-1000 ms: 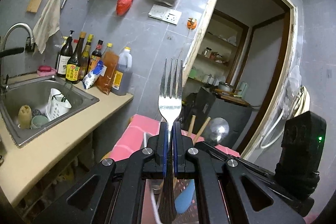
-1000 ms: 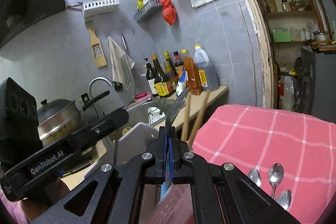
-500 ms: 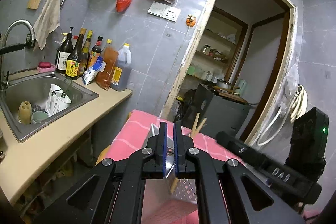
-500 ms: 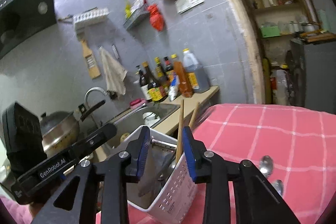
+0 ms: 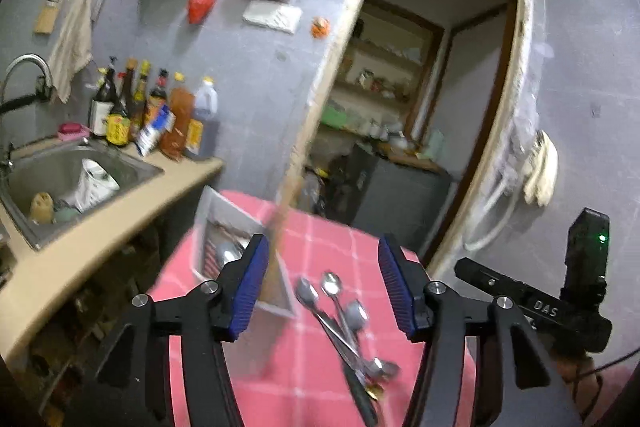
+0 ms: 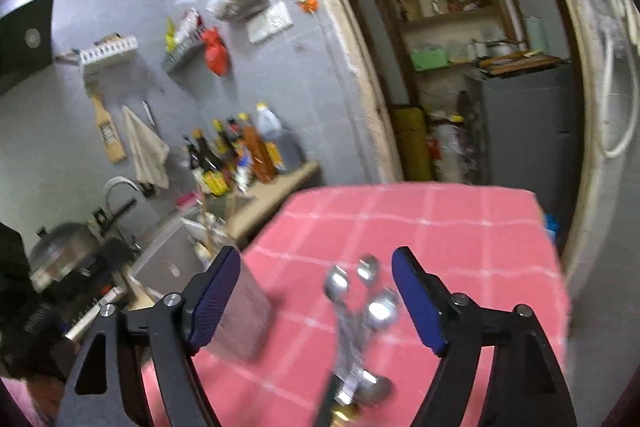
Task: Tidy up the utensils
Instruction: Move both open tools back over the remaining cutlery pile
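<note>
A bunch of metal spoons (image 5: 344,311) lies on the pink checked tablecloth (image 5: 312,379); it also shows in the right wrist view (image 6: 360,303). A white perforated utensil holder (image 5: 236,259) stands at the table's left, with chopsticks (image 5: 280,227) and metal utensils in it; the right wrist view shows it too (image 6: 240,319). My left gripper (image 5: 322,287) is open and empty above the table, between holder and spoons. My right gripper (image 6: 316,301) is open and empty, over the spoons.
A counter (image 5: 92,235) with a steel sink (image 5: 60,171) and sauce bottles (image 5: 160,115) runs along the left. A doorway (image 5: 420,115) with shelves and a dark cabinet lies behind the table. The other gripper's body (image 5: 560,299) is at the right.
My left gripper let go of the fork and my right gripper let go of its utensil at the holder. Both opened wide, pulled back and swung right toward the spoons.
</note>
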Action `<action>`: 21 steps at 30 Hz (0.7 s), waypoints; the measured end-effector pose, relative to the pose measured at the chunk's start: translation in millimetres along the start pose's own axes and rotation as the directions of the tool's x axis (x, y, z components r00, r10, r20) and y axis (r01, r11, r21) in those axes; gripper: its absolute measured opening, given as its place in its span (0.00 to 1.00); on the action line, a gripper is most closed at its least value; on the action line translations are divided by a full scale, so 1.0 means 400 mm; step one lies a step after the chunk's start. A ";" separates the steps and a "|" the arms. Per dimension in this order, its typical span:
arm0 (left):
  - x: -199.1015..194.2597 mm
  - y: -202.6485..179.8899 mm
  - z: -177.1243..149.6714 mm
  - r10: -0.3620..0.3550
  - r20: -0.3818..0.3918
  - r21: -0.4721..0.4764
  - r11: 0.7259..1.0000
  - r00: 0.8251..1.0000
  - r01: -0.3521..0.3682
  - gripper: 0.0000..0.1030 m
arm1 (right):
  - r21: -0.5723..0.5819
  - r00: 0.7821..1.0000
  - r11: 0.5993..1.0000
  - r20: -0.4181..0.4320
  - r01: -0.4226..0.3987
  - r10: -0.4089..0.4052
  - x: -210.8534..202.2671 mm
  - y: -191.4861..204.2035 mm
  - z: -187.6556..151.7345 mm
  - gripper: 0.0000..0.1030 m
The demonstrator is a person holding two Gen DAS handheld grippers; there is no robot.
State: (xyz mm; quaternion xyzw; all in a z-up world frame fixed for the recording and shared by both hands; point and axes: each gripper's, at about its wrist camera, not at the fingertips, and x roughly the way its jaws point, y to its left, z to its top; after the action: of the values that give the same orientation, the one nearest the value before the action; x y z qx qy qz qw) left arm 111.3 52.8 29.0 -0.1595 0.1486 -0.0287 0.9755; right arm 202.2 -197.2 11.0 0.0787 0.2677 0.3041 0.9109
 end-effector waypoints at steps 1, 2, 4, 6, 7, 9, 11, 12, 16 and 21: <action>0.003 -0.018 -0.013 -0.009 -0.021 0.008 1.000 1.000 0.009 0.49 | 0.003 1.000 1.000 -0.022 0.022 -0.022 -0.010 -0.015 -0.012 0.78; 0.007 -0.032 -0.025 -0.016 -0.040 0.015 1.000 0.999 0.017 0.50 | 0.004 0.998 0.999 -0.047 0.040 -0.040 -0.016 -0.030 -0.024 0.78; 0.022 -0.061 -0.055 -0.023 -0.096 0.021 0.999 0.995 0.025 0.51 | 0.007 0.993 0.998 -0.101 0.068 -0.067 -0.018 -0.053 -0.046 0.78; 0.046 -0.081 -0.091 -0.025 -0.162 0.014 1.000 0.986 0.028 0.51 | 0.015 0.985 0.997 -0.158 0.077 -0.074 -0.015 -0.075 -0.069 0.78; 0.060 -0.087 -0.108 -0.021 -0.197 0.011 1.000 0.980 0.024 0.51 | 0.019 0.979 0.996 -0.187 0.082 -0.077 -0.011 -0.083 -0.080 0.78; 0.095 -0.095 -0.145 -0.002 -0.269 0.012 1.000 0.963 0.006 0.51 | 0.024 0.965 0.996 -0.250 0.089 -0.080 0.002 -0.101 -0.104 0.78; 0.125 -0.098 -0.179 0.012 -0.333 0.012 1.000 0.943 -0.009 0.51 | 0.034 0.950 0.996 -0.305 0.087 -0.073 0.018 -0.118 -0.127 0.78; 0.139 -0.096 -0.196 0.013 -0.361 0.003 1.000 0.932 -0.012 0.51 | 0.039 0.945 0.996 -0.321 0.084 -0.067 0.024 -0.123 -0.135 0.78; 0.162 -0.093 -0.242 0.010 -0.424 -0.026 0.999 0.906 -0.023 0.51 | 0.055 0.929 0.996 -0.367 0.069 -0.044 0.045 -0.150 -0.152 0.71; 0.184 -0.105 -0.272 0.025 -0.458 -0.023 0.999 0.888 -0.040 0.51 | 0.063 0.917 0.996 -0.398 0.057 -0.027 0.073 -0.180 -0.151 0.59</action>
State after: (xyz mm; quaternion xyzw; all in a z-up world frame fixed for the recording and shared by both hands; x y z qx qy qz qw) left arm 148.5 -27.6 -76.7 -0.1610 0.3772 -0.0468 0.9108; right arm 226.5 -238.7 -74.9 0.0429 0.4594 0.2839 0.8405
